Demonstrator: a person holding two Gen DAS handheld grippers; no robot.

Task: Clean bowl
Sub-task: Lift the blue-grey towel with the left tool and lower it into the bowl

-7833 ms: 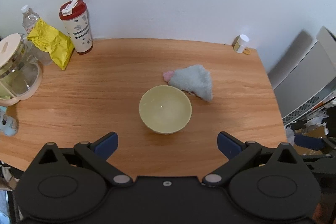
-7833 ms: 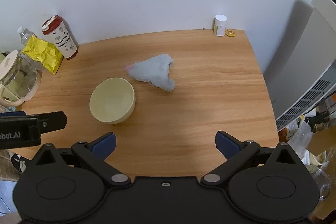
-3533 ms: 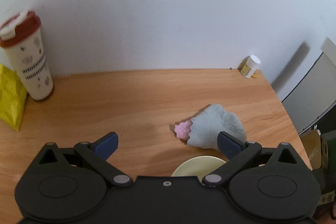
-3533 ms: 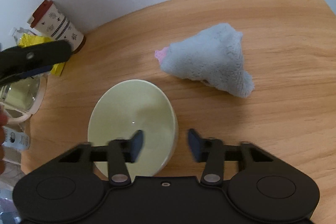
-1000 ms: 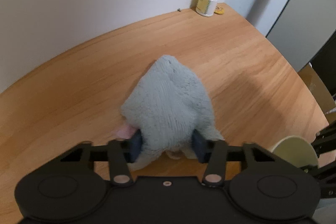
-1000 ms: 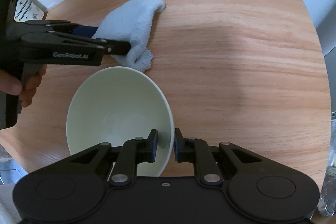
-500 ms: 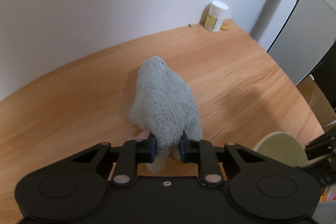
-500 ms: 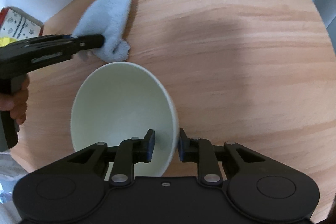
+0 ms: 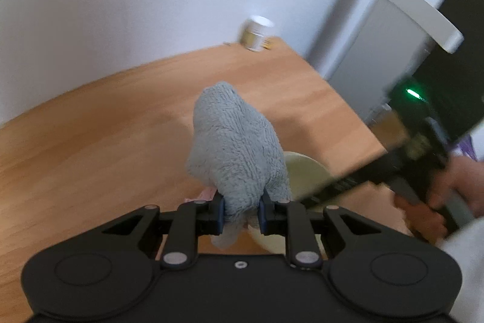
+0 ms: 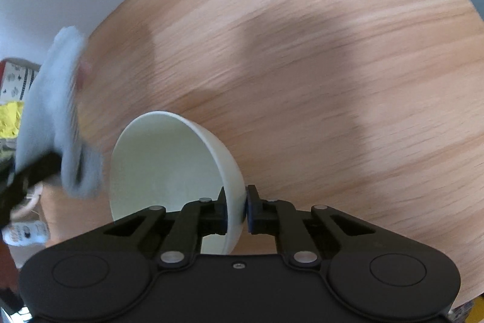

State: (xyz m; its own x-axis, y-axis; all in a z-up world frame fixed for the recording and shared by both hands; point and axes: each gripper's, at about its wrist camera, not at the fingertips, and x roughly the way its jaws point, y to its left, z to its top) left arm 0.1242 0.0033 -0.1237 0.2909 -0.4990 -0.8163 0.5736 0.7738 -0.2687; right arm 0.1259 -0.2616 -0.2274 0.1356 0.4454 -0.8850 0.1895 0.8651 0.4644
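Presently, the left gripper [image 9: 241, 215] is found clamped on a grey-blue cloth [image 9: 234, 147]; the jaws are pressed into the lower part of the fabric, which bulges up and forward beyond them, with a small tail hanging below. A trace of pink [image 9: 207, 193] is noted at the cloth's left underside. The cloth is held clear of the wooden worktop [image 9: 90, 147], just above and beside the bowl [image 9: 305, 171] as seen from the left wrist.

The right gripper [image 10: 236, 209] is found clenched on the bowl's rim: one jaw is seated inside the bowl [image 10: 163, 159], the other against its outer wall. The pale cream bowl is tipped steeply, its opening turned toward the left of the right wrist view, and appears lifted off the worktop [image 10: 332, 65], though contact underneath cannot be confirmed. The interior is seen as plain and pale; no residue can be made out.

In the right wrist view the cloth [image 10: 57, 117] is recorded at the left edge, blurred, near the bowl's open side but not touching it. In the left wrist view the right gripper's body [image 9: 390, 162] is seen crossing over the bowl, held by a hand [image 9: 447, 196] in a pale sleeve.

A small white-capped jar [image 9: 255, 34], blurred, stands at the far corner of the worktop by the wall. A patterned cup [image 10: 15, 77] and a yellow packet [image 10: 10, 118] are partly visible at the left edge.
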